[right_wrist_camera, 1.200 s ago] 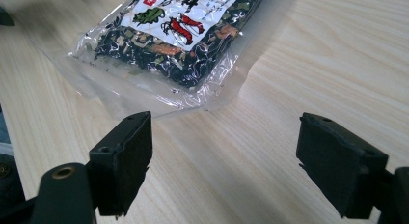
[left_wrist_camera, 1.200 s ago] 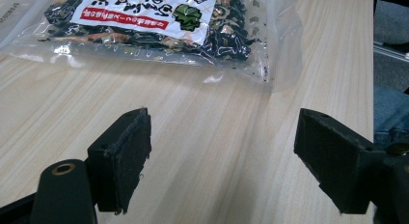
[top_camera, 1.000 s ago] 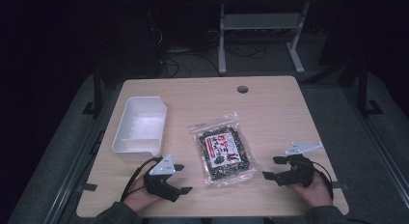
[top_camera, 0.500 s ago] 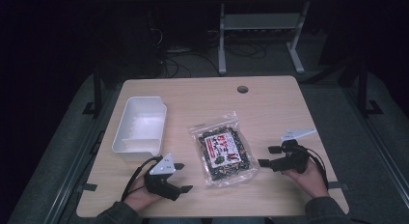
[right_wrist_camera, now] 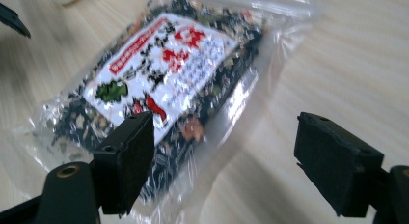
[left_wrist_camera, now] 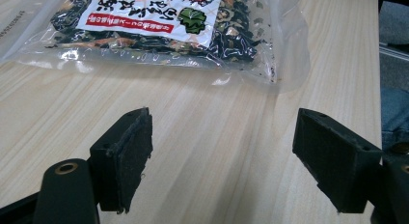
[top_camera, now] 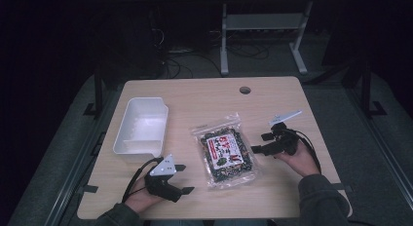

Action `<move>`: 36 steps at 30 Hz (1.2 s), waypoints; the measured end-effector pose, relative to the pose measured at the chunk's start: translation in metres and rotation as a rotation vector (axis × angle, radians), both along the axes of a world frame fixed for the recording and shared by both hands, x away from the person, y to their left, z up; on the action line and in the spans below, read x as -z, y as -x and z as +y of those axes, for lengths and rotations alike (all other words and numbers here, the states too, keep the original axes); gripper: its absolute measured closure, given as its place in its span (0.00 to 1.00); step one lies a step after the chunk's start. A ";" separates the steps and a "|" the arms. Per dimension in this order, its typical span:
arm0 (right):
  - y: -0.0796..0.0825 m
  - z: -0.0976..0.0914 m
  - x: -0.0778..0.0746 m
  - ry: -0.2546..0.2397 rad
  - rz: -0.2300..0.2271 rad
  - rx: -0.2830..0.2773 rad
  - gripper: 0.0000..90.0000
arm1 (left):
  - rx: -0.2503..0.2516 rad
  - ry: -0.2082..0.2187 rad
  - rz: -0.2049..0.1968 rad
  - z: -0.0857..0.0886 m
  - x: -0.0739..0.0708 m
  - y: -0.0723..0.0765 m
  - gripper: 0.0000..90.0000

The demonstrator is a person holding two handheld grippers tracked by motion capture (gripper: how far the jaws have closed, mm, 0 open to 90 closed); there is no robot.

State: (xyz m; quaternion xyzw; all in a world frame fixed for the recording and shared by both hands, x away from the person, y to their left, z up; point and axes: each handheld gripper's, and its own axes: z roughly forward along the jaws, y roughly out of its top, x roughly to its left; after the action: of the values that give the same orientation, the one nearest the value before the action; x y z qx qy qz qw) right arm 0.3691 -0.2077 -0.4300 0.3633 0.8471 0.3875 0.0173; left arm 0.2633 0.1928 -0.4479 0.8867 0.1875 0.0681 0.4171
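Reaching for the snack bag (top_camera: 225,152) mid-table, beside the white tray (top_camera: 141,127) | right gripper (top_camera: 260,143) jaws wide apart, right at the bag's edge; left gripper (top_camera: 182,178) also apart, resting nearby | nothing grabbed yet; pickup's all still to do, I'd say

Black tongs (top_camera: 182,178) with 2 padded jaws, grey plates, trailing cables, dark sleeves.
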 end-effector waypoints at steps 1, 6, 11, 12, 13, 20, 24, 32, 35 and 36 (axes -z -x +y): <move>-0.006 0.006 -0.004 0.010 0.006 -0.013 0.24 | 0.000 0.000 0.000 0.000 0.000 0.000 0.24; -0.018 0.015 -0.011 0.011 0.004 -0.027 0.23 | -0.001 0.000 0.002 0.000 0.000 0.000 0.24; -0.041 0.027 -0.019 0.020 0.032 -0.029 0.22 | -0.001 0.011 0.009 0.001 -0.001 -0.001 0.24; -0.044 0.029 -0.020 0.014 0.033 -0.026 0.22 | -0.002 0.012 0.010 0.001 -0.001 -0.001 0.24; -0.048 0.031 -0.020 0.008 0.045 -0.025 0.22 | -0.002 0.012 0.011 0.001 -0.001 -0.001 0.24; -0.072 0.046 -0.024 0.047 0.053 -0.027 0.22 | 0.004 0.009 0.012 0.001 -0.001 -0.001 0.24; -0.086 0.054 -0.027 0.075 0.055 -0.017 0.23 | 0.002 0.012 0.014 0.001 -0.001 -0.001 0.24; -0.115 0.067 -0.022 0.103 0.064 0.023 0.27 | 0.003 0.018 0.015 0.002 -0.002 -0.001 0.24; -0.124 0.070 -0.016 0.113 0.074 0.043 0.29 | 0.004 0.017 0.015 0.002 -0.002 -0.001 0.24; -0.127 0.070 -0.013 0.117 0.072 0.054 0.30 | 0.004 0.018 0.015 0.002 -0.002 -0.001 0.24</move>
State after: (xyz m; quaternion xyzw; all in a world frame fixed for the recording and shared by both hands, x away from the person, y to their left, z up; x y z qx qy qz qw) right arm 0.4962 -0.1379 -0.4170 0.3981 0.8582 0.3235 0.0183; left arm 0.2646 0.1949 -0.4460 0.8839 0.1893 0.0588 0.4236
